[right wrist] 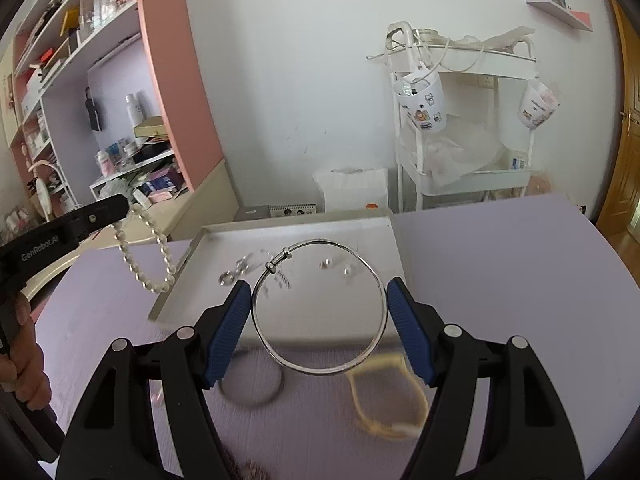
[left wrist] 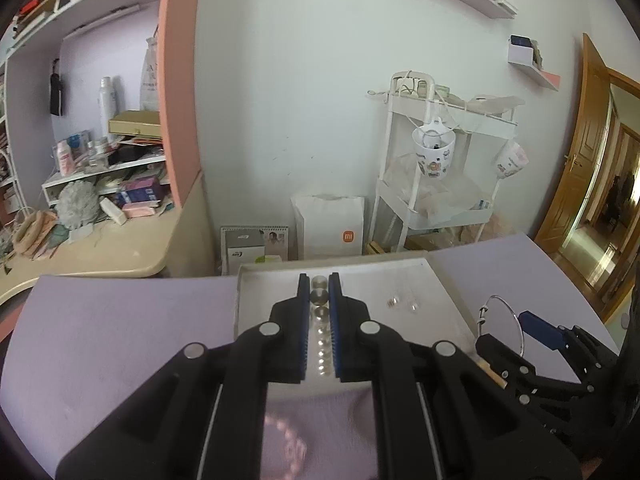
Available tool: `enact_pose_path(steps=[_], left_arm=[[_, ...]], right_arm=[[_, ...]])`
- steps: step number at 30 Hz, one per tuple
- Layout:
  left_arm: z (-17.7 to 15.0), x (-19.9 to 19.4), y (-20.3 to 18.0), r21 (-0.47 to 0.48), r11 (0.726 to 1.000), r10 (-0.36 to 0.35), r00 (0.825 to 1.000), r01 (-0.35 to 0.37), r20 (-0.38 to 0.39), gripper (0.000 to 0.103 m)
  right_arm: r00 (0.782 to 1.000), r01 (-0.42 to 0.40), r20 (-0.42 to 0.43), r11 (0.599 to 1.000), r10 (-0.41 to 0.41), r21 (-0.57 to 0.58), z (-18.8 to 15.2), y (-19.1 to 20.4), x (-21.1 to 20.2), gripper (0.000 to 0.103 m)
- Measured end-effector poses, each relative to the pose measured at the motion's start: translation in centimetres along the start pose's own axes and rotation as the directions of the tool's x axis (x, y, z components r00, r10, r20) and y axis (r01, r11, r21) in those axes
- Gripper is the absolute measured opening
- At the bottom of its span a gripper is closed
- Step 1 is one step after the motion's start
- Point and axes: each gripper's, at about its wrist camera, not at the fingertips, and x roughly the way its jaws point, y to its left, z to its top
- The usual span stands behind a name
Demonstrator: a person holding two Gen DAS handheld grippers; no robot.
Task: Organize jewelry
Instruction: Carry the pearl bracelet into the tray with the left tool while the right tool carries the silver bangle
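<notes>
**Both claws loaded, carried over purple table toward silver tray**

Edges/room: the silver tray [right wrist: 384,240] sits straight ahead of the right claw [right wrist: 320,312], raised rim all round, its far rim level with the table's back edge. Tray floor is mostly bare; a few small silver pieces [right wrist: 236,270] lie ahead-left of the right claw and two small clear earrings [right wrist: 338,266] ahead, just past the bangle. Wide bare purple table [right wrist: 500,280] to the right of that claw and to the left of the left claw [left wrist: 319,292]. Below the right claw on the table, blurred: a dark ring [right wrist: 256,394] under its left finger and a yellowish loop [right wrist: 384,400] under its right.

Task things: thin silver bangle [right wrist: 320,308], round, with two small sliding knots at its upper left, standing upright between the right claw's blue pads [right wrist: 226,332]. White pearl bracelet [right wrist: 148,252], even round beads, hangs as a loose loop from the left claw's tip, over the table just beside the tray's left rim. From the left wrist camera the pearls [left wrist: 321,344] show as a row running between the fingers.

Pose: right claw spread wide, gripping the bangle by its two sides, tilted downward toward the tray's near rim. Left claw clenched on the pearl bracelet, also tilted down, over the tray's near part. A hand [right wrist: 24,344] wraps the left claw's handle, at the right camera's left edge. The claws are side by side, well apart.
</notes>
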Motion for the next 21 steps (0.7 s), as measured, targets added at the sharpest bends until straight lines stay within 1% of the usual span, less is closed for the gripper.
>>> enact_pose_path(steps=[5,9,15,21], left_arm=[[1.0,4.5,0.4,-0.012,1.000,-0.002,0.999,0.002,-0.032,0.009],[0.9,7.3,0.3,-0.007,1.000,-0.002,0.999,0.002,-0.053,0.009],[0.7,10.4,0.1,0.003,1.000,0.004,0.997,-0.004,-0.077,0.009],[0.2,12.8,0.2,0.004,1.000,0.010,0.994,-0.010,-0.105,0.010]], right_arm=[[1.000,0.005,-0.019,1.000,-0.005,0.009,1.1,-0.3,3.2,0.072],[0.999,0.002,-0.035,1.000,-0.002,0.020,1.3,-0.7,5.2,0.072],[0.998,0.004,-0.071,0.999,-0.002,0.033,1.2,-1.3,7.4,0.072],[0.996,0.000,-0.091,0.999,0.003,0.041,1.0,-1.7,8.4,0.072]])
